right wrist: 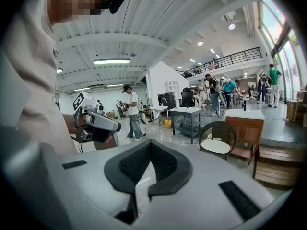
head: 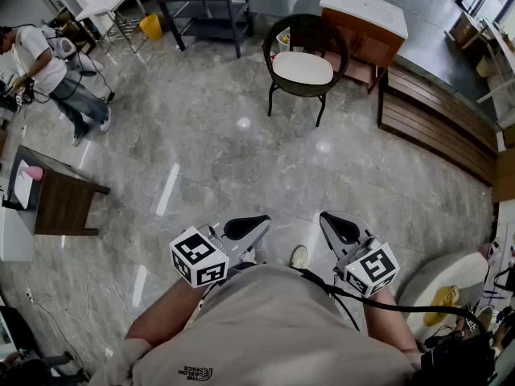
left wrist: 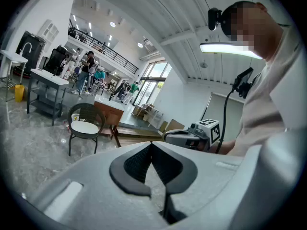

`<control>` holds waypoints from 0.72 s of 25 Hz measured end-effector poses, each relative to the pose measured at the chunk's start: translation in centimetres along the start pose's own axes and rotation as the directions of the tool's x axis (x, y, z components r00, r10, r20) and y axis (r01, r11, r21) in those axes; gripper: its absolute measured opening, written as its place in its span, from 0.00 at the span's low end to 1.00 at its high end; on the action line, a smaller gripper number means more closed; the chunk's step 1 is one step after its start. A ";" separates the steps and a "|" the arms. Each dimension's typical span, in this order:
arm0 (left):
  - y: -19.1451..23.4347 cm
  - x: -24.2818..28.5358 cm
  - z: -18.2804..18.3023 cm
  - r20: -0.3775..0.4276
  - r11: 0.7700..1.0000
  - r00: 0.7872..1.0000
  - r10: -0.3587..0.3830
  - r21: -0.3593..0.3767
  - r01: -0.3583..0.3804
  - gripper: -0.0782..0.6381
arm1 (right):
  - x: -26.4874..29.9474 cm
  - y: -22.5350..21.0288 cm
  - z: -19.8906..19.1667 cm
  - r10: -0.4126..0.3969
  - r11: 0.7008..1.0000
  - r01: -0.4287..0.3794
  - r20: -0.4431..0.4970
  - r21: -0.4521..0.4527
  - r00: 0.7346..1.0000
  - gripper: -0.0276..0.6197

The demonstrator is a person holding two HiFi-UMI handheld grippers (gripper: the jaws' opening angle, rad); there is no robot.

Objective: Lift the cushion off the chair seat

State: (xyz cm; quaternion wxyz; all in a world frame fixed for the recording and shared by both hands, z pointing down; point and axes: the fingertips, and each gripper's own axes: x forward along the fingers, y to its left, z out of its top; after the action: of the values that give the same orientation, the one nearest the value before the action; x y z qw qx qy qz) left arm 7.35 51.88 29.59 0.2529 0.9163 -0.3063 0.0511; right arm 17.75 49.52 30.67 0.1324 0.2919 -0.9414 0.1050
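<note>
Nearest: left claw [head: 248, 227] and right claw [head: 341, 227], side by side just in front of the person's chest, each with its jaws closed tip to tip on nothing, both tilted slightly down over the grey marble floor [head: 201, 159]. Off to the left of the left claw: a low brown table [head: 64, 203], and farther that way a bystander [head: 40, 64] in a white shirt. Well ahead of both claws and apart from them: a dark wicker chair [head: 306, 29] with the white cushion [head: 302, 67] lying flat on its seat, a wooden cabinet [head: 364, 10] with a white top just behind.
</note>
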 end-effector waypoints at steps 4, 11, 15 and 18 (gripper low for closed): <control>3.8 -4.6 -0.4 -0.001 1.000 1.000 0.004 -0.002 -0.004 0.12 | 4.6 3.0 0.5 -0.004 1.000 0.004 -0.008 -0.004 1.000 0.06; 8.3 -6.9 -1.1 -0.022 0.999 0.999 -0.027 -0.036 0.026 0.12 | 9.2 5.3 0.1 -0.012 1.000 0.013 -0.048 0.015 0.999 0.06; 10.2 -4.8 0.1 -0.015 0.999 0.999 -0.030 -0.040 0.030 0.12 | 10.4 2.6 0.6 -0.008 0.999 0.010 -0.051 0.041 0.999 0.06; 11.7 -2.1 2.0 -0.015 0.999 1.000 -0.023 -0.047 0.022 0.12 | 11.4 -1.1 1.8 -0.017 0.998 0.018 -0.020 0.055 1.000 0.06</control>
State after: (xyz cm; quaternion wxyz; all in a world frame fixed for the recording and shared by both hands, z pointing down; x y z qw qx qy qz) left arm -1.37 44.02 32.37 0.2771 0.9132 -0.2950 0.0485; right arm 8.96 42.20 32.61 0.1343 0.3025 -0.9343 0.1324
